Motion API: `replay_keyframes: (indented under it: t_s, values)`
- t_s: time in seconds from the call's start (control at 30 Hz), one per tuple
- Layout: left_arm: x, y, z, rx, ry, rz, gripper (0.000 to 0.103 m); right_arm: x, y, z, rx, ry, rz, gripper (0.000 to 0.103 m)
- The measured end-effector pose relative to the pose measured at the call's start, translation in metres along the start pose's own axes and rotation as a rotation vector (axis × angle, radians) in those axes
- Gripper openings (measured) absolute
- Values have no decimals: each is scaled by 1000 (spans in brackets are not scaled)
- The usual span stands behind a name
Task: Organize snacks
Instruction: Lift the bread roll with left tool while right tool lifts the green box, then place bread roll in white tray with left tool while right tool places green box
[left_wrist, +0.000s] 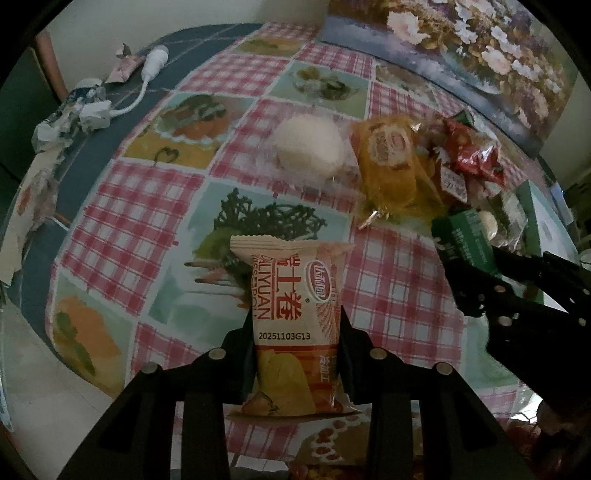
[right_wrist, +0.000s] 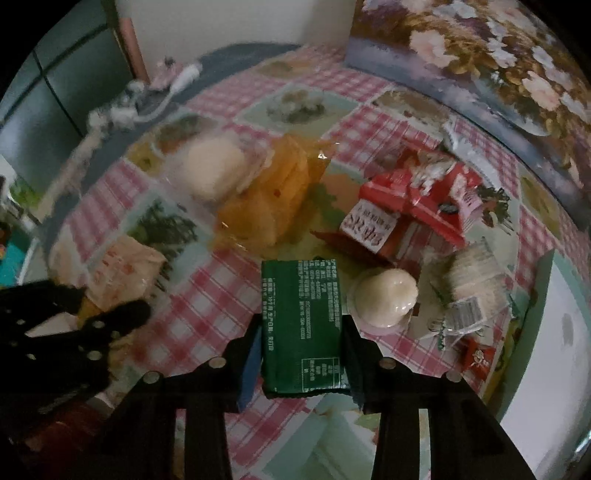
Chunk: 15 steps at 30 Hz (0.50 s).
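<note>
Organizing snacks, mid-task. The left tongs (left_wrist: 297, 328) were closed on a beige Swiss-roll packet (left_wrist: 293, 314), held above the tabletop (left_wrist: 140, 221); the right tongs (right_wrist: 303, 332) were likewise closed on a green packet (right_wrist: 301, 325). Still loose on the checked cloth lay a wrapped white bun (left_wrist: 308, 146), an orange-wrapped cake (left_wrist: 391, 162), red packets (right_wrist: 417, 210), a pale jelly cup (right_wrist: 386, 297) and a clear-wrapped wafer (right_wrist: 471, 284), bunched near one another. No sorted grouping or container was evident, so most of the task apparently remained.
</note>
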<state>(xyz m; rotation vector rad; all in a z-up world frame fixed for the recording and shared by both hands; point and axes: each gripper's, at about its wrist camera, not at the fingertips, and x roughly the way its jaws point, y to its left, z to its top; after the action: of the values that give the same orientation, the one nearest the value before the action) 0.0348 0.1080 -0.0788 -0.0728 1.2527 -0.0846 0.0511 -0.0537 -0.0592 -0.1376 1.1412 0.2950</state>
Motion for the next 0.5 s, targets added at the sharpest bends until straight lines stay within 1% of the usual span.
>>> replay_keyframes:
  t_s: [0.23, 0.3, 0.37, 0.5]
  values:
    - [-36, -9, 6, 12, -66, 24, 38, -39, -11, -2, 67, -101, 59, 42]
    - [-48, -15, 11, 27, -84, 28, 38, -52, -21, -2, 108, -136, 68, 42]
    - [-58, -23, 13, 51, -99, 29, 38, -62, -32, -3, 156, -164, 54, 42]
    - [-74, -58, 24, 125, -119, 28, 38, -79, -66, -8, 272, -210, 23, 42]
